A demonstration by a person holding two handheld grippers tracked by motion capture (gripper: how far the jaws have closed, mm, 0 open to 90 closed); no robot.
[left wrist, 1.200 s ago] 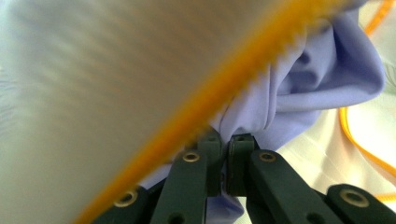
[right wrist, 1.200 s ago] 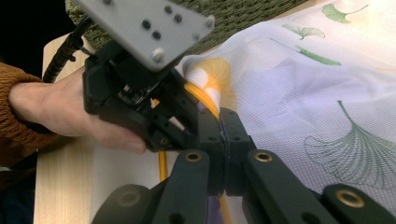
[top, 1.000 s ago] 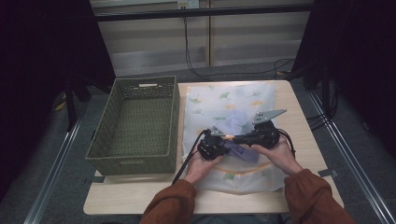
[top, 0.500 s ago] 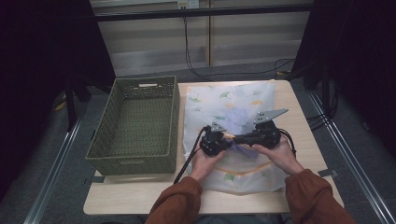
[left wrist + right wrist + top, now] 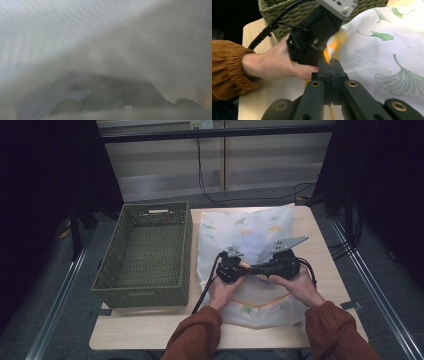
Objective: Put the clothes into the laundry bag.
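Landmark is the wooden table (image 5: 150, 335). Green woven basket (image 5: 145, 265) sits on its left half, empty inside. Sheer white cloth with green and yellow leaf print (image 5: 260, 230) covers the table's middle and right, just beside the basket, its near edge close to the table's front. 2 hands in rust-brown sleeves hold the grippers over the cloth's near half, tips facing each other, almost touching. Left gripper (image 5: 239, 268): clenched; its own view is veiled by the cloth (image 5: 105, 37), so the grasp can't be told. Right gripper (image 5: 331, 65): jaws clamped together on a twisted yellow-edged fold of the cloth (image 5: 332, 46), pinched up off the table.
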